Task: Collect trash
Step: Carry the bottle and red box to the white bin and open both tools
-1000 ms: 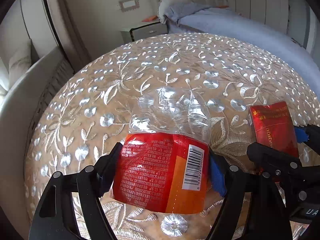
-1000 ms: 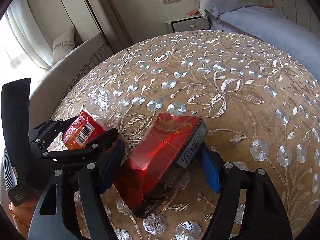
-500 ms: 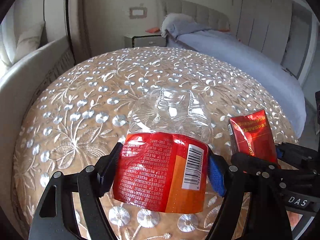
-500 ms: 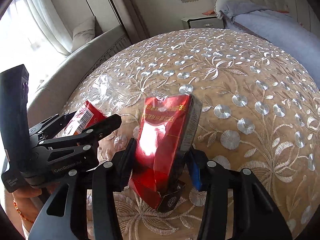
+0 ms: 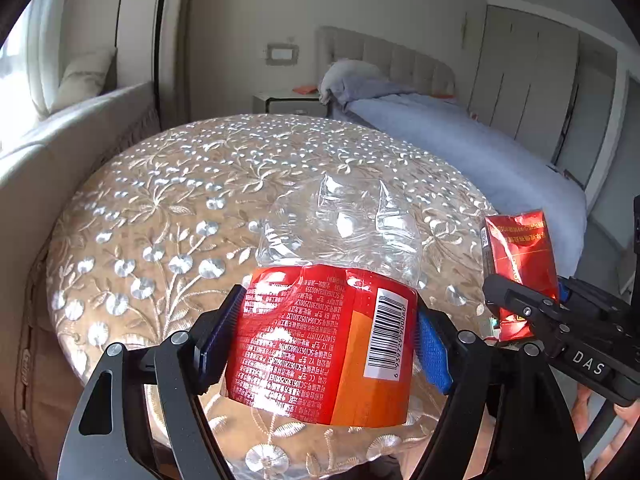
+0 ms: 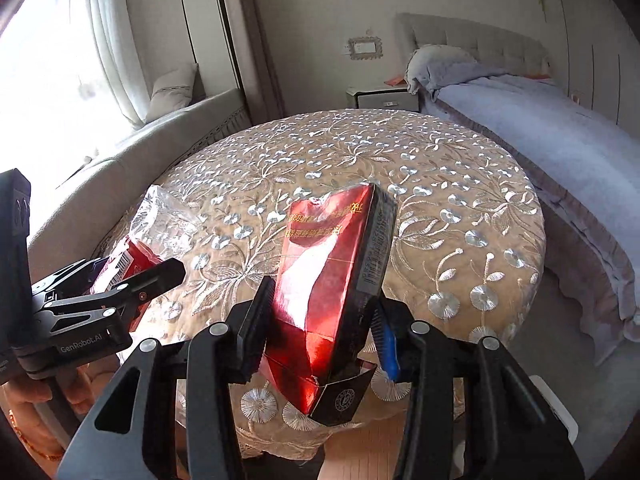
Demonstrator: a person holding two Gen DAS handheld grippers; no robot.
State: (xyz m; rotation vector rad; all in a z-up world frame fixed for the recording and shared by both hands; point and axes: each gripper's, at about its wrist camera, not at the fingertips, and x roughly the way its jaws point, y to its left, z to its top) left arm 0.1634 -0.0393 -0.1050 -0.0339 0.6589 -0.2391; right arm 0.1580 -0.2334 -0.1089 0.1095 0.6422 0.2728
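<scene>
My left gripper (image 5: 324, 344) is shut on a crushed clear plastic bottle (image 5: 332, 320) with a red and orange label, held above the near edge of the round table (image 5: 180, 208). My right gripper (image 6: 320, 328) is shut on a red cigarette pack (image 6: 332, 280), held upright and lifted off the table (image 6: 460, 208). In the left wrist view the pack (image 5: 520, 256) and right gripper (image 5: 532, 300) are at the right. In the right wrist view the bottle (image 6: 160, 224) and left gripper (image 6: 116, 276) are at the left.
The table wears a beige cloth embroidered with silver flowers. A grey sofa (image 6: 120, 160) curves behind it on the left. A bed (image 6: 560, 128) with blue bedding stands at the right, a nightstand (image 6: 384, 98) at the back. A white object (image 6: 556, 408) lies on the floor.
Both grippers have lifted and drawn back from the table with the bottle and the pack. The pack has tipped from slanted to upright.
</scene>
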